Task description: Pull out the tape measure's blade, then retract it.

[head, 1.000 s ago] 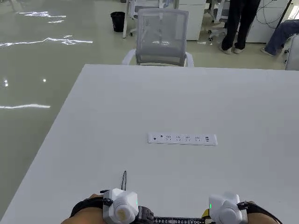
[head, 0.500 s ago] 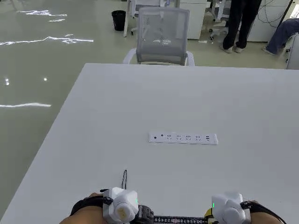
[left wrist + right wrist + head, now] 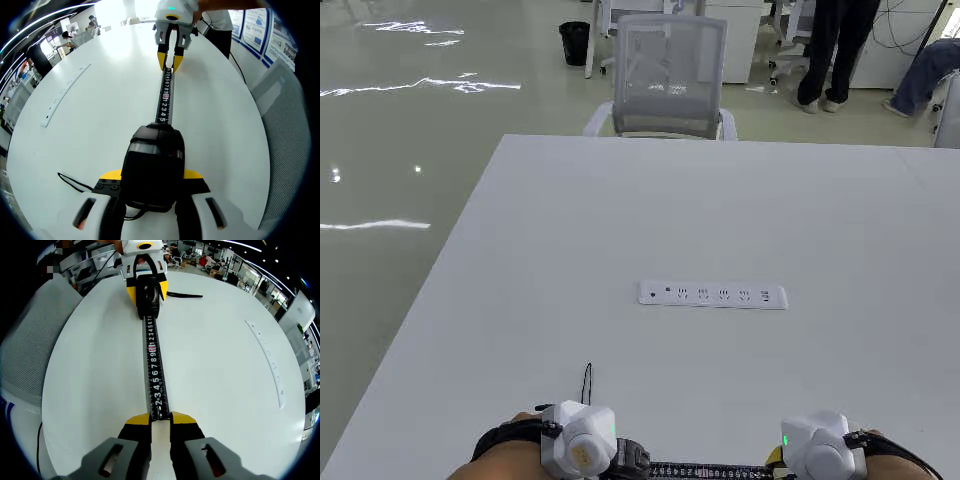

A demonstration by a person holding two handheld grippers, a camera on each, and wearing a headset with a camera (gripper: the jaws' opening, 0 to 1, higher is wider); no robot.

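The black tape measure case (image 3: 154,150) sits between the jaws of my left gripper (image 3: 152,176), which is shut on it. Its black blade (image 3: 165,95) with white numbers lies flat along the white table (image 3: 100,125) to my right gripper (image 3: 170,61). In the right gripper view, my right gripper (image 3: 160,421) is shut on the blade (image 3: 153,370) at its end. The case (image 3: 148,296) and my left gripper (image 3: 146,301) sit at the far end. In the head view, the left gripper (image 3: 578,446) and right gripper (image 3: 823,452) are at the near table edge, the blade (image 3: 705,470) between them.
A white power strip (image 3: 712,296) lies mid-table. A thin black cord (image 3: 586,383) lies beside the left gripper. A grey mesh chair (image 3: 665,80) stands at the far table edge. People (image 3: 830,50) stand far back right. The table's left edge (image 3: 430,290) drops to the floor.
My right gripper has moved a little to the right, and the blade is drawn out slightly longer. The left gripper and case have stayed put.
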